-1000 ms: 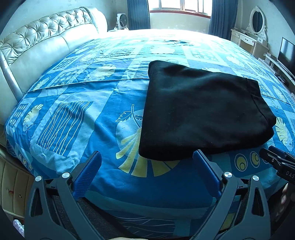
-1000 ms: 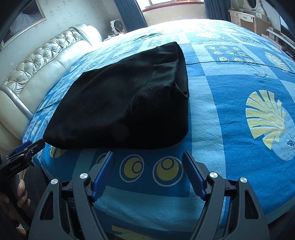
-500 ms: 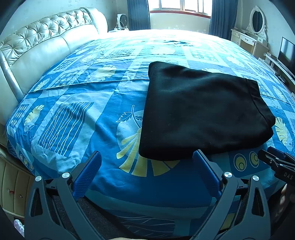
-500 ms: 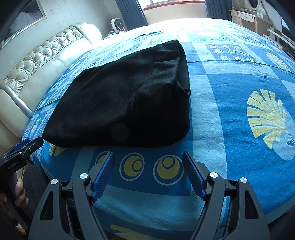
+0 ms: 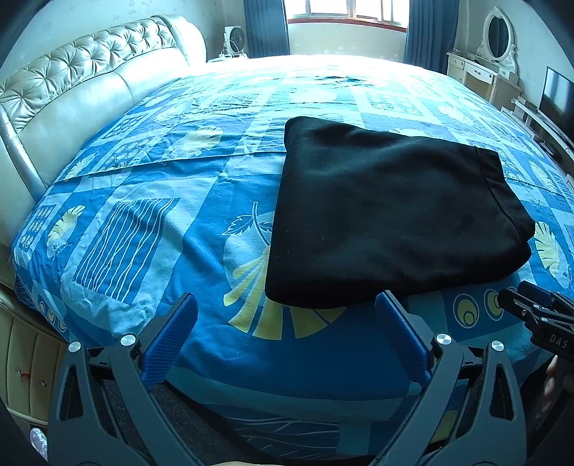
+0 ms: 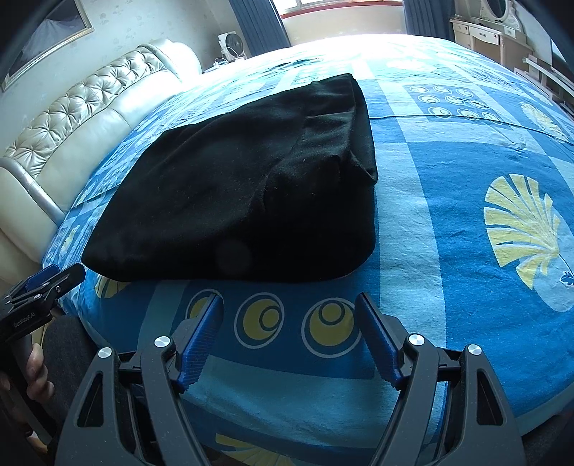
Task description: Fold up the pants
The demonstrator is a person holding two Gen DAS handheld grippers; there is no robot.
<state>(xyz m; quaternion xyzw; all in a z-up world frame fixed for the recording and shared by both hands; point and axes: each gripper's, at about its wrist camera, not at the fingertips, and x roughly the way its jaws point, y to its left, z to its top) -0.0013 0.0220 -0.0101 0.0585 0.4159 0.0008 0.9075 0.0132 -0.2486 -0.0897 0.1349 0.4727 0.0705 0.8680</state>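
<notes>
The black pants [image 5: 387,215] lie folded into a thick rectangle on the blue patterned bedspread [image 5: 150,215]. They also show in the right wrist view [image 6: 244,193], with layered edges at the right end. My left gripper [image 5: 287,319] is open and empty, held just short of the pants' near edge. My right gripper [image 6: 288,315] is open and empty, a little back from the pants' near edge. Each gripper shows in the other's view, the right one [image 5: 538,312] at the right edge and the left one [image 6: 39,290] at the left edge.
A cream tufted headboard [image 5: 71,93] runs along the left side of the bed. A fan [image 5: 235,37] stands by the window. A dressing table with an oval mirror [image 5: 497,34] and a TV [image 5: 556,100] stand on the right. The bed's edge lies just below both grippers.
Both grippers have drifted back slightly from the pants; the pants have not moved and both grippers stay open.
</notes>
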